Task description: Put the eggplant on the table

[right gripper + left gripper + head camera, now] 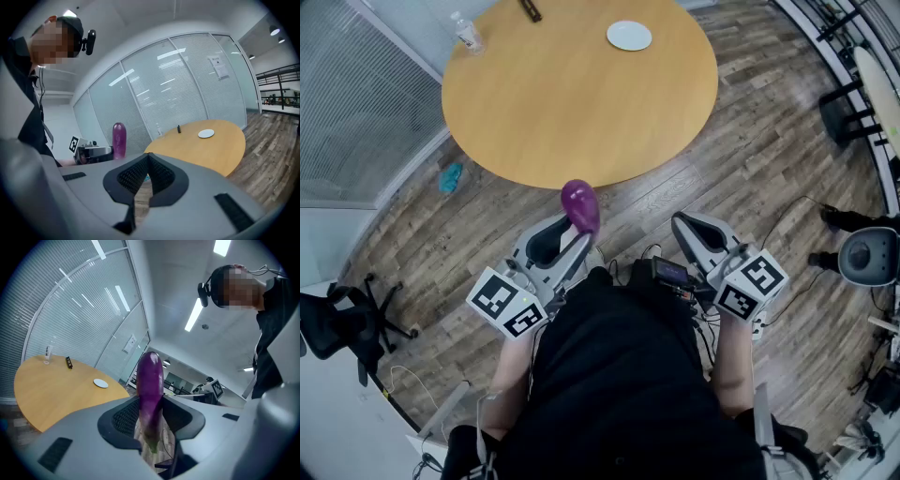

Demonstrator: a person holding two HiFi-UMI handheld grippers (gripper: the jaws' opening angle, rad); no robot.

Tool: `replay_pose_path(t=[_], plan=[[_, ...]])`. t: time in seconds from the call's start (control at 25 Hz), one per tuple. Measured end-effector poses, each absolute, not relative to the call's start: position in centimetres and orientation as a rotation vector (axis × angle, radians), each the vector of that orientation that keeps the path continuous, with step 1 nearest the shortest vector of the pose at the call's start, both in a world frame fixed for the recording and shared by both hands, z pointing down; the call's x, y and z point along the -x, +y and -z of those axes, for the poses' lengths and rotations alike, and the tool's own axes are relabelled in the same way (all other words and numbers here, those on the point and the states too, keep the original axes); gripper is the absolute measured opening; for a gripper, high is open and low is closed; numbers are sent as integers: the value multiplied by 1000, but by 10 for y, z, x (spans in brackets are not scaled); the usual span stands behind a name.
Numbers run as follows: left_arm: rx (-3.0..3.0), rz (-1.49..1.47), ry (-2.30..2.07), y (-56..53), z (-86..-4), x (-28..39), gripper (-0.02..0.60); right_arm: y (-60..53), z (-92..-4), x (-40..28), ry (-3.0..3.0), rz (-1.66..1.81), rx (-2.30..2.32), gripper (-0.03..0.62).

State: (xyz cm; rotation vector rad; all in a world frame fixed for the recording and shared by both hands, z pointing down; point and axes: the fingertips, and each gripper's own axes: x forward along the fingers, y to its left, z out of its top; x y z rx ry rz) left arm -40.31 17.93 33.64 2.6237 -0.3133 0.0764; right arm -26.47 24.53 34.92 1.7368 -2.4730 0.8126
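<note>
- Nearest the head camera: the person's black top (628, 375), with both units just beyond it.
- Left hand-held gripper (567, 234), at 11 o'clock: jaws wide and clamped on the lower end of the eggplant (580, 206), which stands upright.
- Right hand-held gripper (686, 225), at 1 o'clock: jaws together, nothing in them.
- The eggplant hangs over the floor (741, 169), just short of the 6 o'clock rim of the table (581, 94).
- My plan: carry it toward 12 o'clock, well inside the rim. It looks top-heavy, so I'd keep the grip firm.
- Then go low, tip it onto its side and only then release. It may roll.
- Bare centre is the safest drop zone.
- Count: one eggplant, one table, two hand-held grippers, one plate (629, 36) at 1 o'clock, one bottle (469, 36) at 10 o'clock, one dark small object (531, 9) at 12 o'clock.
</note>
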Motion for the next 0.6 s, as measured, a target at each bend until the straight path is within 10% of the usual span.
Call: replay_pose_path(t=[0.6], plan=[[-2625,-90,-319,182,-341,407,164,247,-359,259,-2394,-799,-1814,18]])
